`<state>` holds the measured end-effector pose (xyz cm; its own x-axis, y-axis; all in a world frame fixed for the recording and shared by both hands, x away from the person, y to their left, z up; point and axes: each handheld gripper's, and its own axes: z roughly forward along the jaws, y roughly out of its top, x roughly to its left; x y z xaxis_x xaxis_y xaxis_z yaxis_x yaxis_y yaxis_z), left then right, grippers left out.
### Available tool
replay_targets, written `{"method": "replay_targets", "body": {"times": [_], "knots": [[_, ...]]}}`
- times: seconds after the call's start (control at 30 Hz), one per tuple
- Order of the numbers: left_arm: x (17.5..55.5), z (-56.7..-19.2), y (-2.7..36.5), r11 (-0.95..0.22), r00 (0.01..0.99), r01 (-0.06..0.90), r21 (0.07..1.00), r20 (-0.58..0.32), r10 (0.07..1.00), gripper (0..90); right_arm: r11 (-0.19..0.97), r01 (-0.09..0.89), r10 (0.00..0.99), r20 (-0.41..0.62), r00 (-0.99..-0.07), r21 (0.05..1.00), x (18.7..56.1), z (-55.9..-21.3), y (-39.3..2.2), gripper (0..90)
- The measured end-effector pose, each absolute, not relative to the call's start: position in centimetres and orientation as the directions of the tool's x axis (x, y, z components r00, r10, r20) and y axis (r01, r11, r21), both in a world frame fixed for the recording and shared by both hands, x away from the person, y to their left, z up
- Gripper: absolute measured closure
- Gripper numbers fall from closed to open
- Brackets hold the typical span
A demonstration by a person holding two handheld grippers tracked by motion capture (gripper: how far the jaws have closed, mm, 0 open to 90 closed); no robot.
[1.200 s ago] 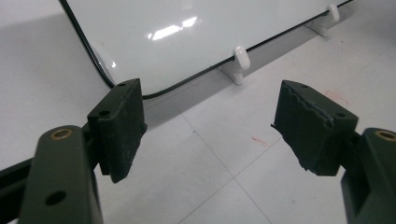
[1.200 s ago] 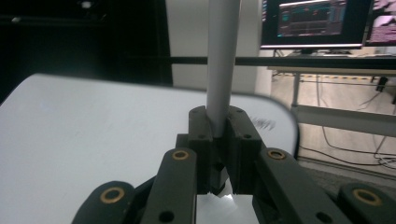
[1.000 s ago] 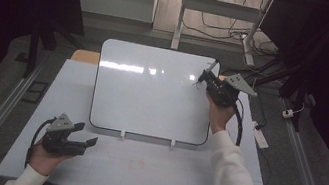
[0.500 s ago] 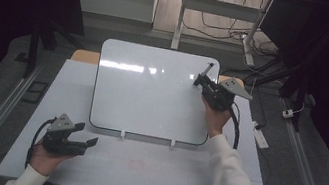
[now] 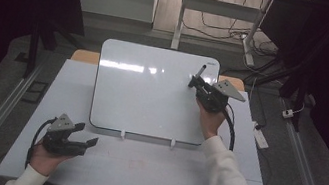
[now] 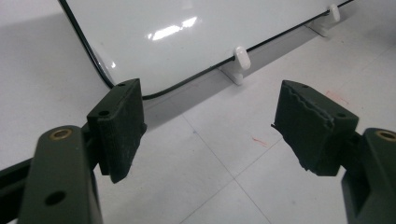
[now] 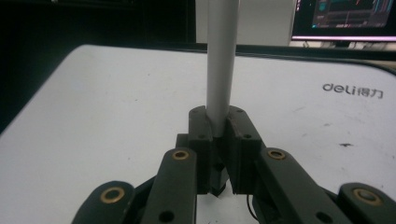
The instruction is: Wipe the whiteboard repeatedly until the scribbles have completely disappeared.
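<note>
- The right gripper (image 5: pixel 198 84) is clamped on a marker (image 7: pixel 221 60); in the right gripper view the jaws press both sides of its pale grey barrel, which rises straight up between them.
- In the high view the marker (image 5: pixel 200 71) shows a dark end that points toward 11 o'clock from the gripper, over the upper right part of the whiteboard (image 5: pixel 142 94).
- The whiteboard is white and glossy with a thin dark edge and rounded corners; a printed brand mark (image 7: pixel 353 90) sits at 2 o'clock from the clamped jaws, with a small dark speck on the board below it.
- Two small white clips (image 5: pixel 122 134) hold the board's near edge on the pale table (image 5: pixel 149 171).
- The right hand (image 5: pixel 209 119) holds the gripper from 6 o'clock, and the cable (image 5: pixel 231 129) trails along the board's right edge.
- The left gripper (image 5: pixel 86 141) has its jaws wide apart with nothing between them, resting at the table's 7 o'clock corner, near the board's lower left corner (image 6: pixel 109 79) but apart from it.
- Faint red marks (image 6: pixel 259 140) lie on the table between its jaws.
- Nothing blocks the board's surface around the marker.
</note>
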<state>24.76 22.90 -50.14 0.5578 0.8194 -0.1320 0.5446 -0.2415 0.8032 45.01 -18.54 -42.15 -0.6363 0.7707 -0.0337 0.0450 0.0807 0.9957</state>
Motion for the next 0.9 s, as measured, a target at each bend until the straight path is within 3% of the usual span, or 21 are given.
{"method": "replay_targets", "body": {"times": [0.17, 0.4, 0.57, 0.9], "knots": [[24.7, -50.1, 23.0, -0.238, 0.555, 0.545, 0.804, -0.134, 0.821, 25.0, 0.023, 0.051, 0.813, 0.011, -0.583, 0.998, 45.9, -41.3, -20.6, 81.0], [24.8, -50.2, 22.9, -0.243, 0.558, 0.546, 0.802, -0.132, 0.819, 24.9, 0.071, 0.059, 0.778, -0.018, -0.628, 0.996, 45.0, -42.0, -19.9, 81.1], [24.8, -50.1, 22.9, -0.239, 0.556, 0.545, 0.803, -0.133, 0.821, 24.9, 0.010, 0.050, 0.826, 0.020, -0.563, 0.999, 46.0, -41.2, -21.9, 81.1], [24.7, -50.1, 22.9, -0.240, 0.557, 0.543, 0.804, -0.131, 0.820, 24.9, 0.068, 0.065, 0.785, -0.013, -0.619, 0.996, 44.6, -42.3, -20.9, 81.1]]}}
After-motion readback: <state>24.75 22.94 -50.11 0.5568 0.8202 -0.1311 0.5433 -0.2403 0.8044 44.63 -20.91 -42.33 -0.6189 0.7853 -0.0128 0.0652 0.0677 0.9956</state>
